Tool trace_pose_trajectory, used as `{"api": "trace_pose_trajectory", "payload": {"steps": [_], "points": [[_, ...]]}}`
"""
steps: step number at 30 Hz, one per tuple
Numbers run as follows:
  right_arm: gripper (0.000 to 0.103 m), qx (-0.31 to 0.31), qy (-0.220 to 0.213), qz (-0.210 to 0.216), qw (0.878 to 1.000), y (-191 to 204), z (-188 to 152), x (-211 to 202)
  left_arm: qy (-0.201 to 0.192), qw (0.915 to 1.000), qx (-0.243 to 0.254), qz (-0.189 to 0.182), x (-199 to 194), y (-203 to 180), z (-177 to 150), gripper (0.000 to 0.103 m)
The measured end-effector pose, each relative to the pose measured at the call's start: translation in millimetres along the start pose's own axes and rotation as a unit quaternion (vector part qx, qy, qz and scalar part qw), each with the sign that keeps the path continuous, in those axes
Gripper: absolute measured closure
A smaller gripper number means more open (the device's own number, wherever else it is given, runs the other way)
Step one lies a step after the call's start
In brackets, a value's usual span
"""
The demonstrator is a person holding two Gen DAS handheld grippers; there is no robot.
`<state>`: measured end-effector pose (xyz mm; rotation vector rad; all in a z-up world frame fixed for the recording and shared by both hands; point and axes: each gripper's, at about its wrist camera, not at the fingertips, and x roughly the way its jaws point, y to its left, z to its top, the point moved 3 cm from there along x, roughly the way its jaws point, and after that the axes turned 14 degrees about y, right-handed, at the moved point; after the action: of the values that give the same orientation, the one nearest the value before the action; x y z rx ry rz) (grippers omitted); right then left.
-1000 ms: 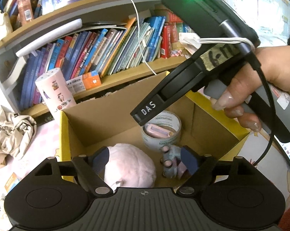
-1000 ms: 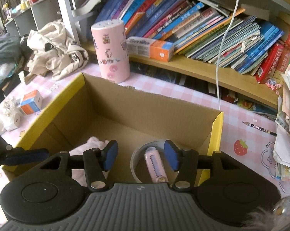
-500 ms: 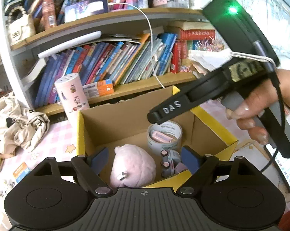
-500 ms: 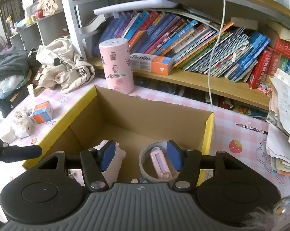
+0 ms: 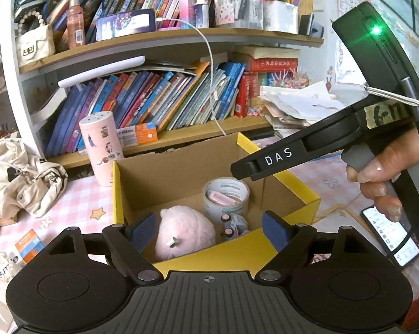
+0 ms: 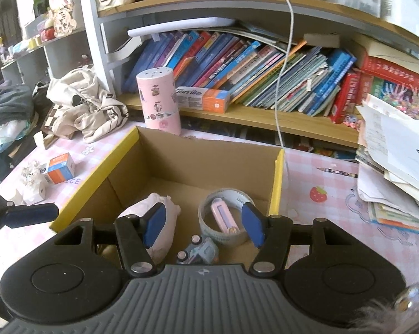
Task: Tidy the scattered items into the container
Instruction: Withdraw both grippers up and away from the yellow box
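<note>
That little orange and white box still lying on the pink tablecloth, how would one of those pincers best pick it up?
Probably from straight above, with the fingers closing across its two long flat sides. The small box lies flat on the tablecloth with open space around it, so its parallel faces should give the pads an even hold.

My claw body hides front of small grey-blue toy car (image 6: 201, 250); fluffy pink plush (image 6: 164, 222) half behind blue pad; smartphone (image 5: 390, 236) partly behind handle.
</note>
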<state>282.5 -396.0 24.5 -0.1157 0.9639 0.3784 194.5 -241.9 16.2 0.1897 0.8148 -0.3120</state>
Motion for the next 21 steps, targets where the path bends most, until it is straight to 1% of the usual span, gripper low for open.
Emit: {"api": "trace_pose_trajectory", "payload": {"steps": [6, 8, 12, 19, 21], "points": [[0.042, 0.023, -0.018, -0.02, 0.999, 14, -16, -18, -0.012, 0.9999, 0.003, -0.012, -16, 7, -13, 0.017], [0.042, 0.03, -0.024, -0.025, 0.999, 20, -21, -24, -0.015, 0.9997, 0.002, -0.017, -22, 11, -18, 0.014], [0.042, 0.043, -0.033, -0.038, 0.998, 33, -34, -34, -0.016, 0.9995, 0.005, -0.027, -31, 16, -29, 0.014], [0.038, 0.06, -0.023, -0.056, 0.996, 55, -60, -42, -0.011, 0.9991, 0.009, -0.041, -46, 25, -51, 0.013], [0.034, 0.066, -0.021, -0.061, 0.996, 61, -68, -44, -0.007, 0.999, 0.01, -0.043, -48, 28, -58, 0.013]]}}
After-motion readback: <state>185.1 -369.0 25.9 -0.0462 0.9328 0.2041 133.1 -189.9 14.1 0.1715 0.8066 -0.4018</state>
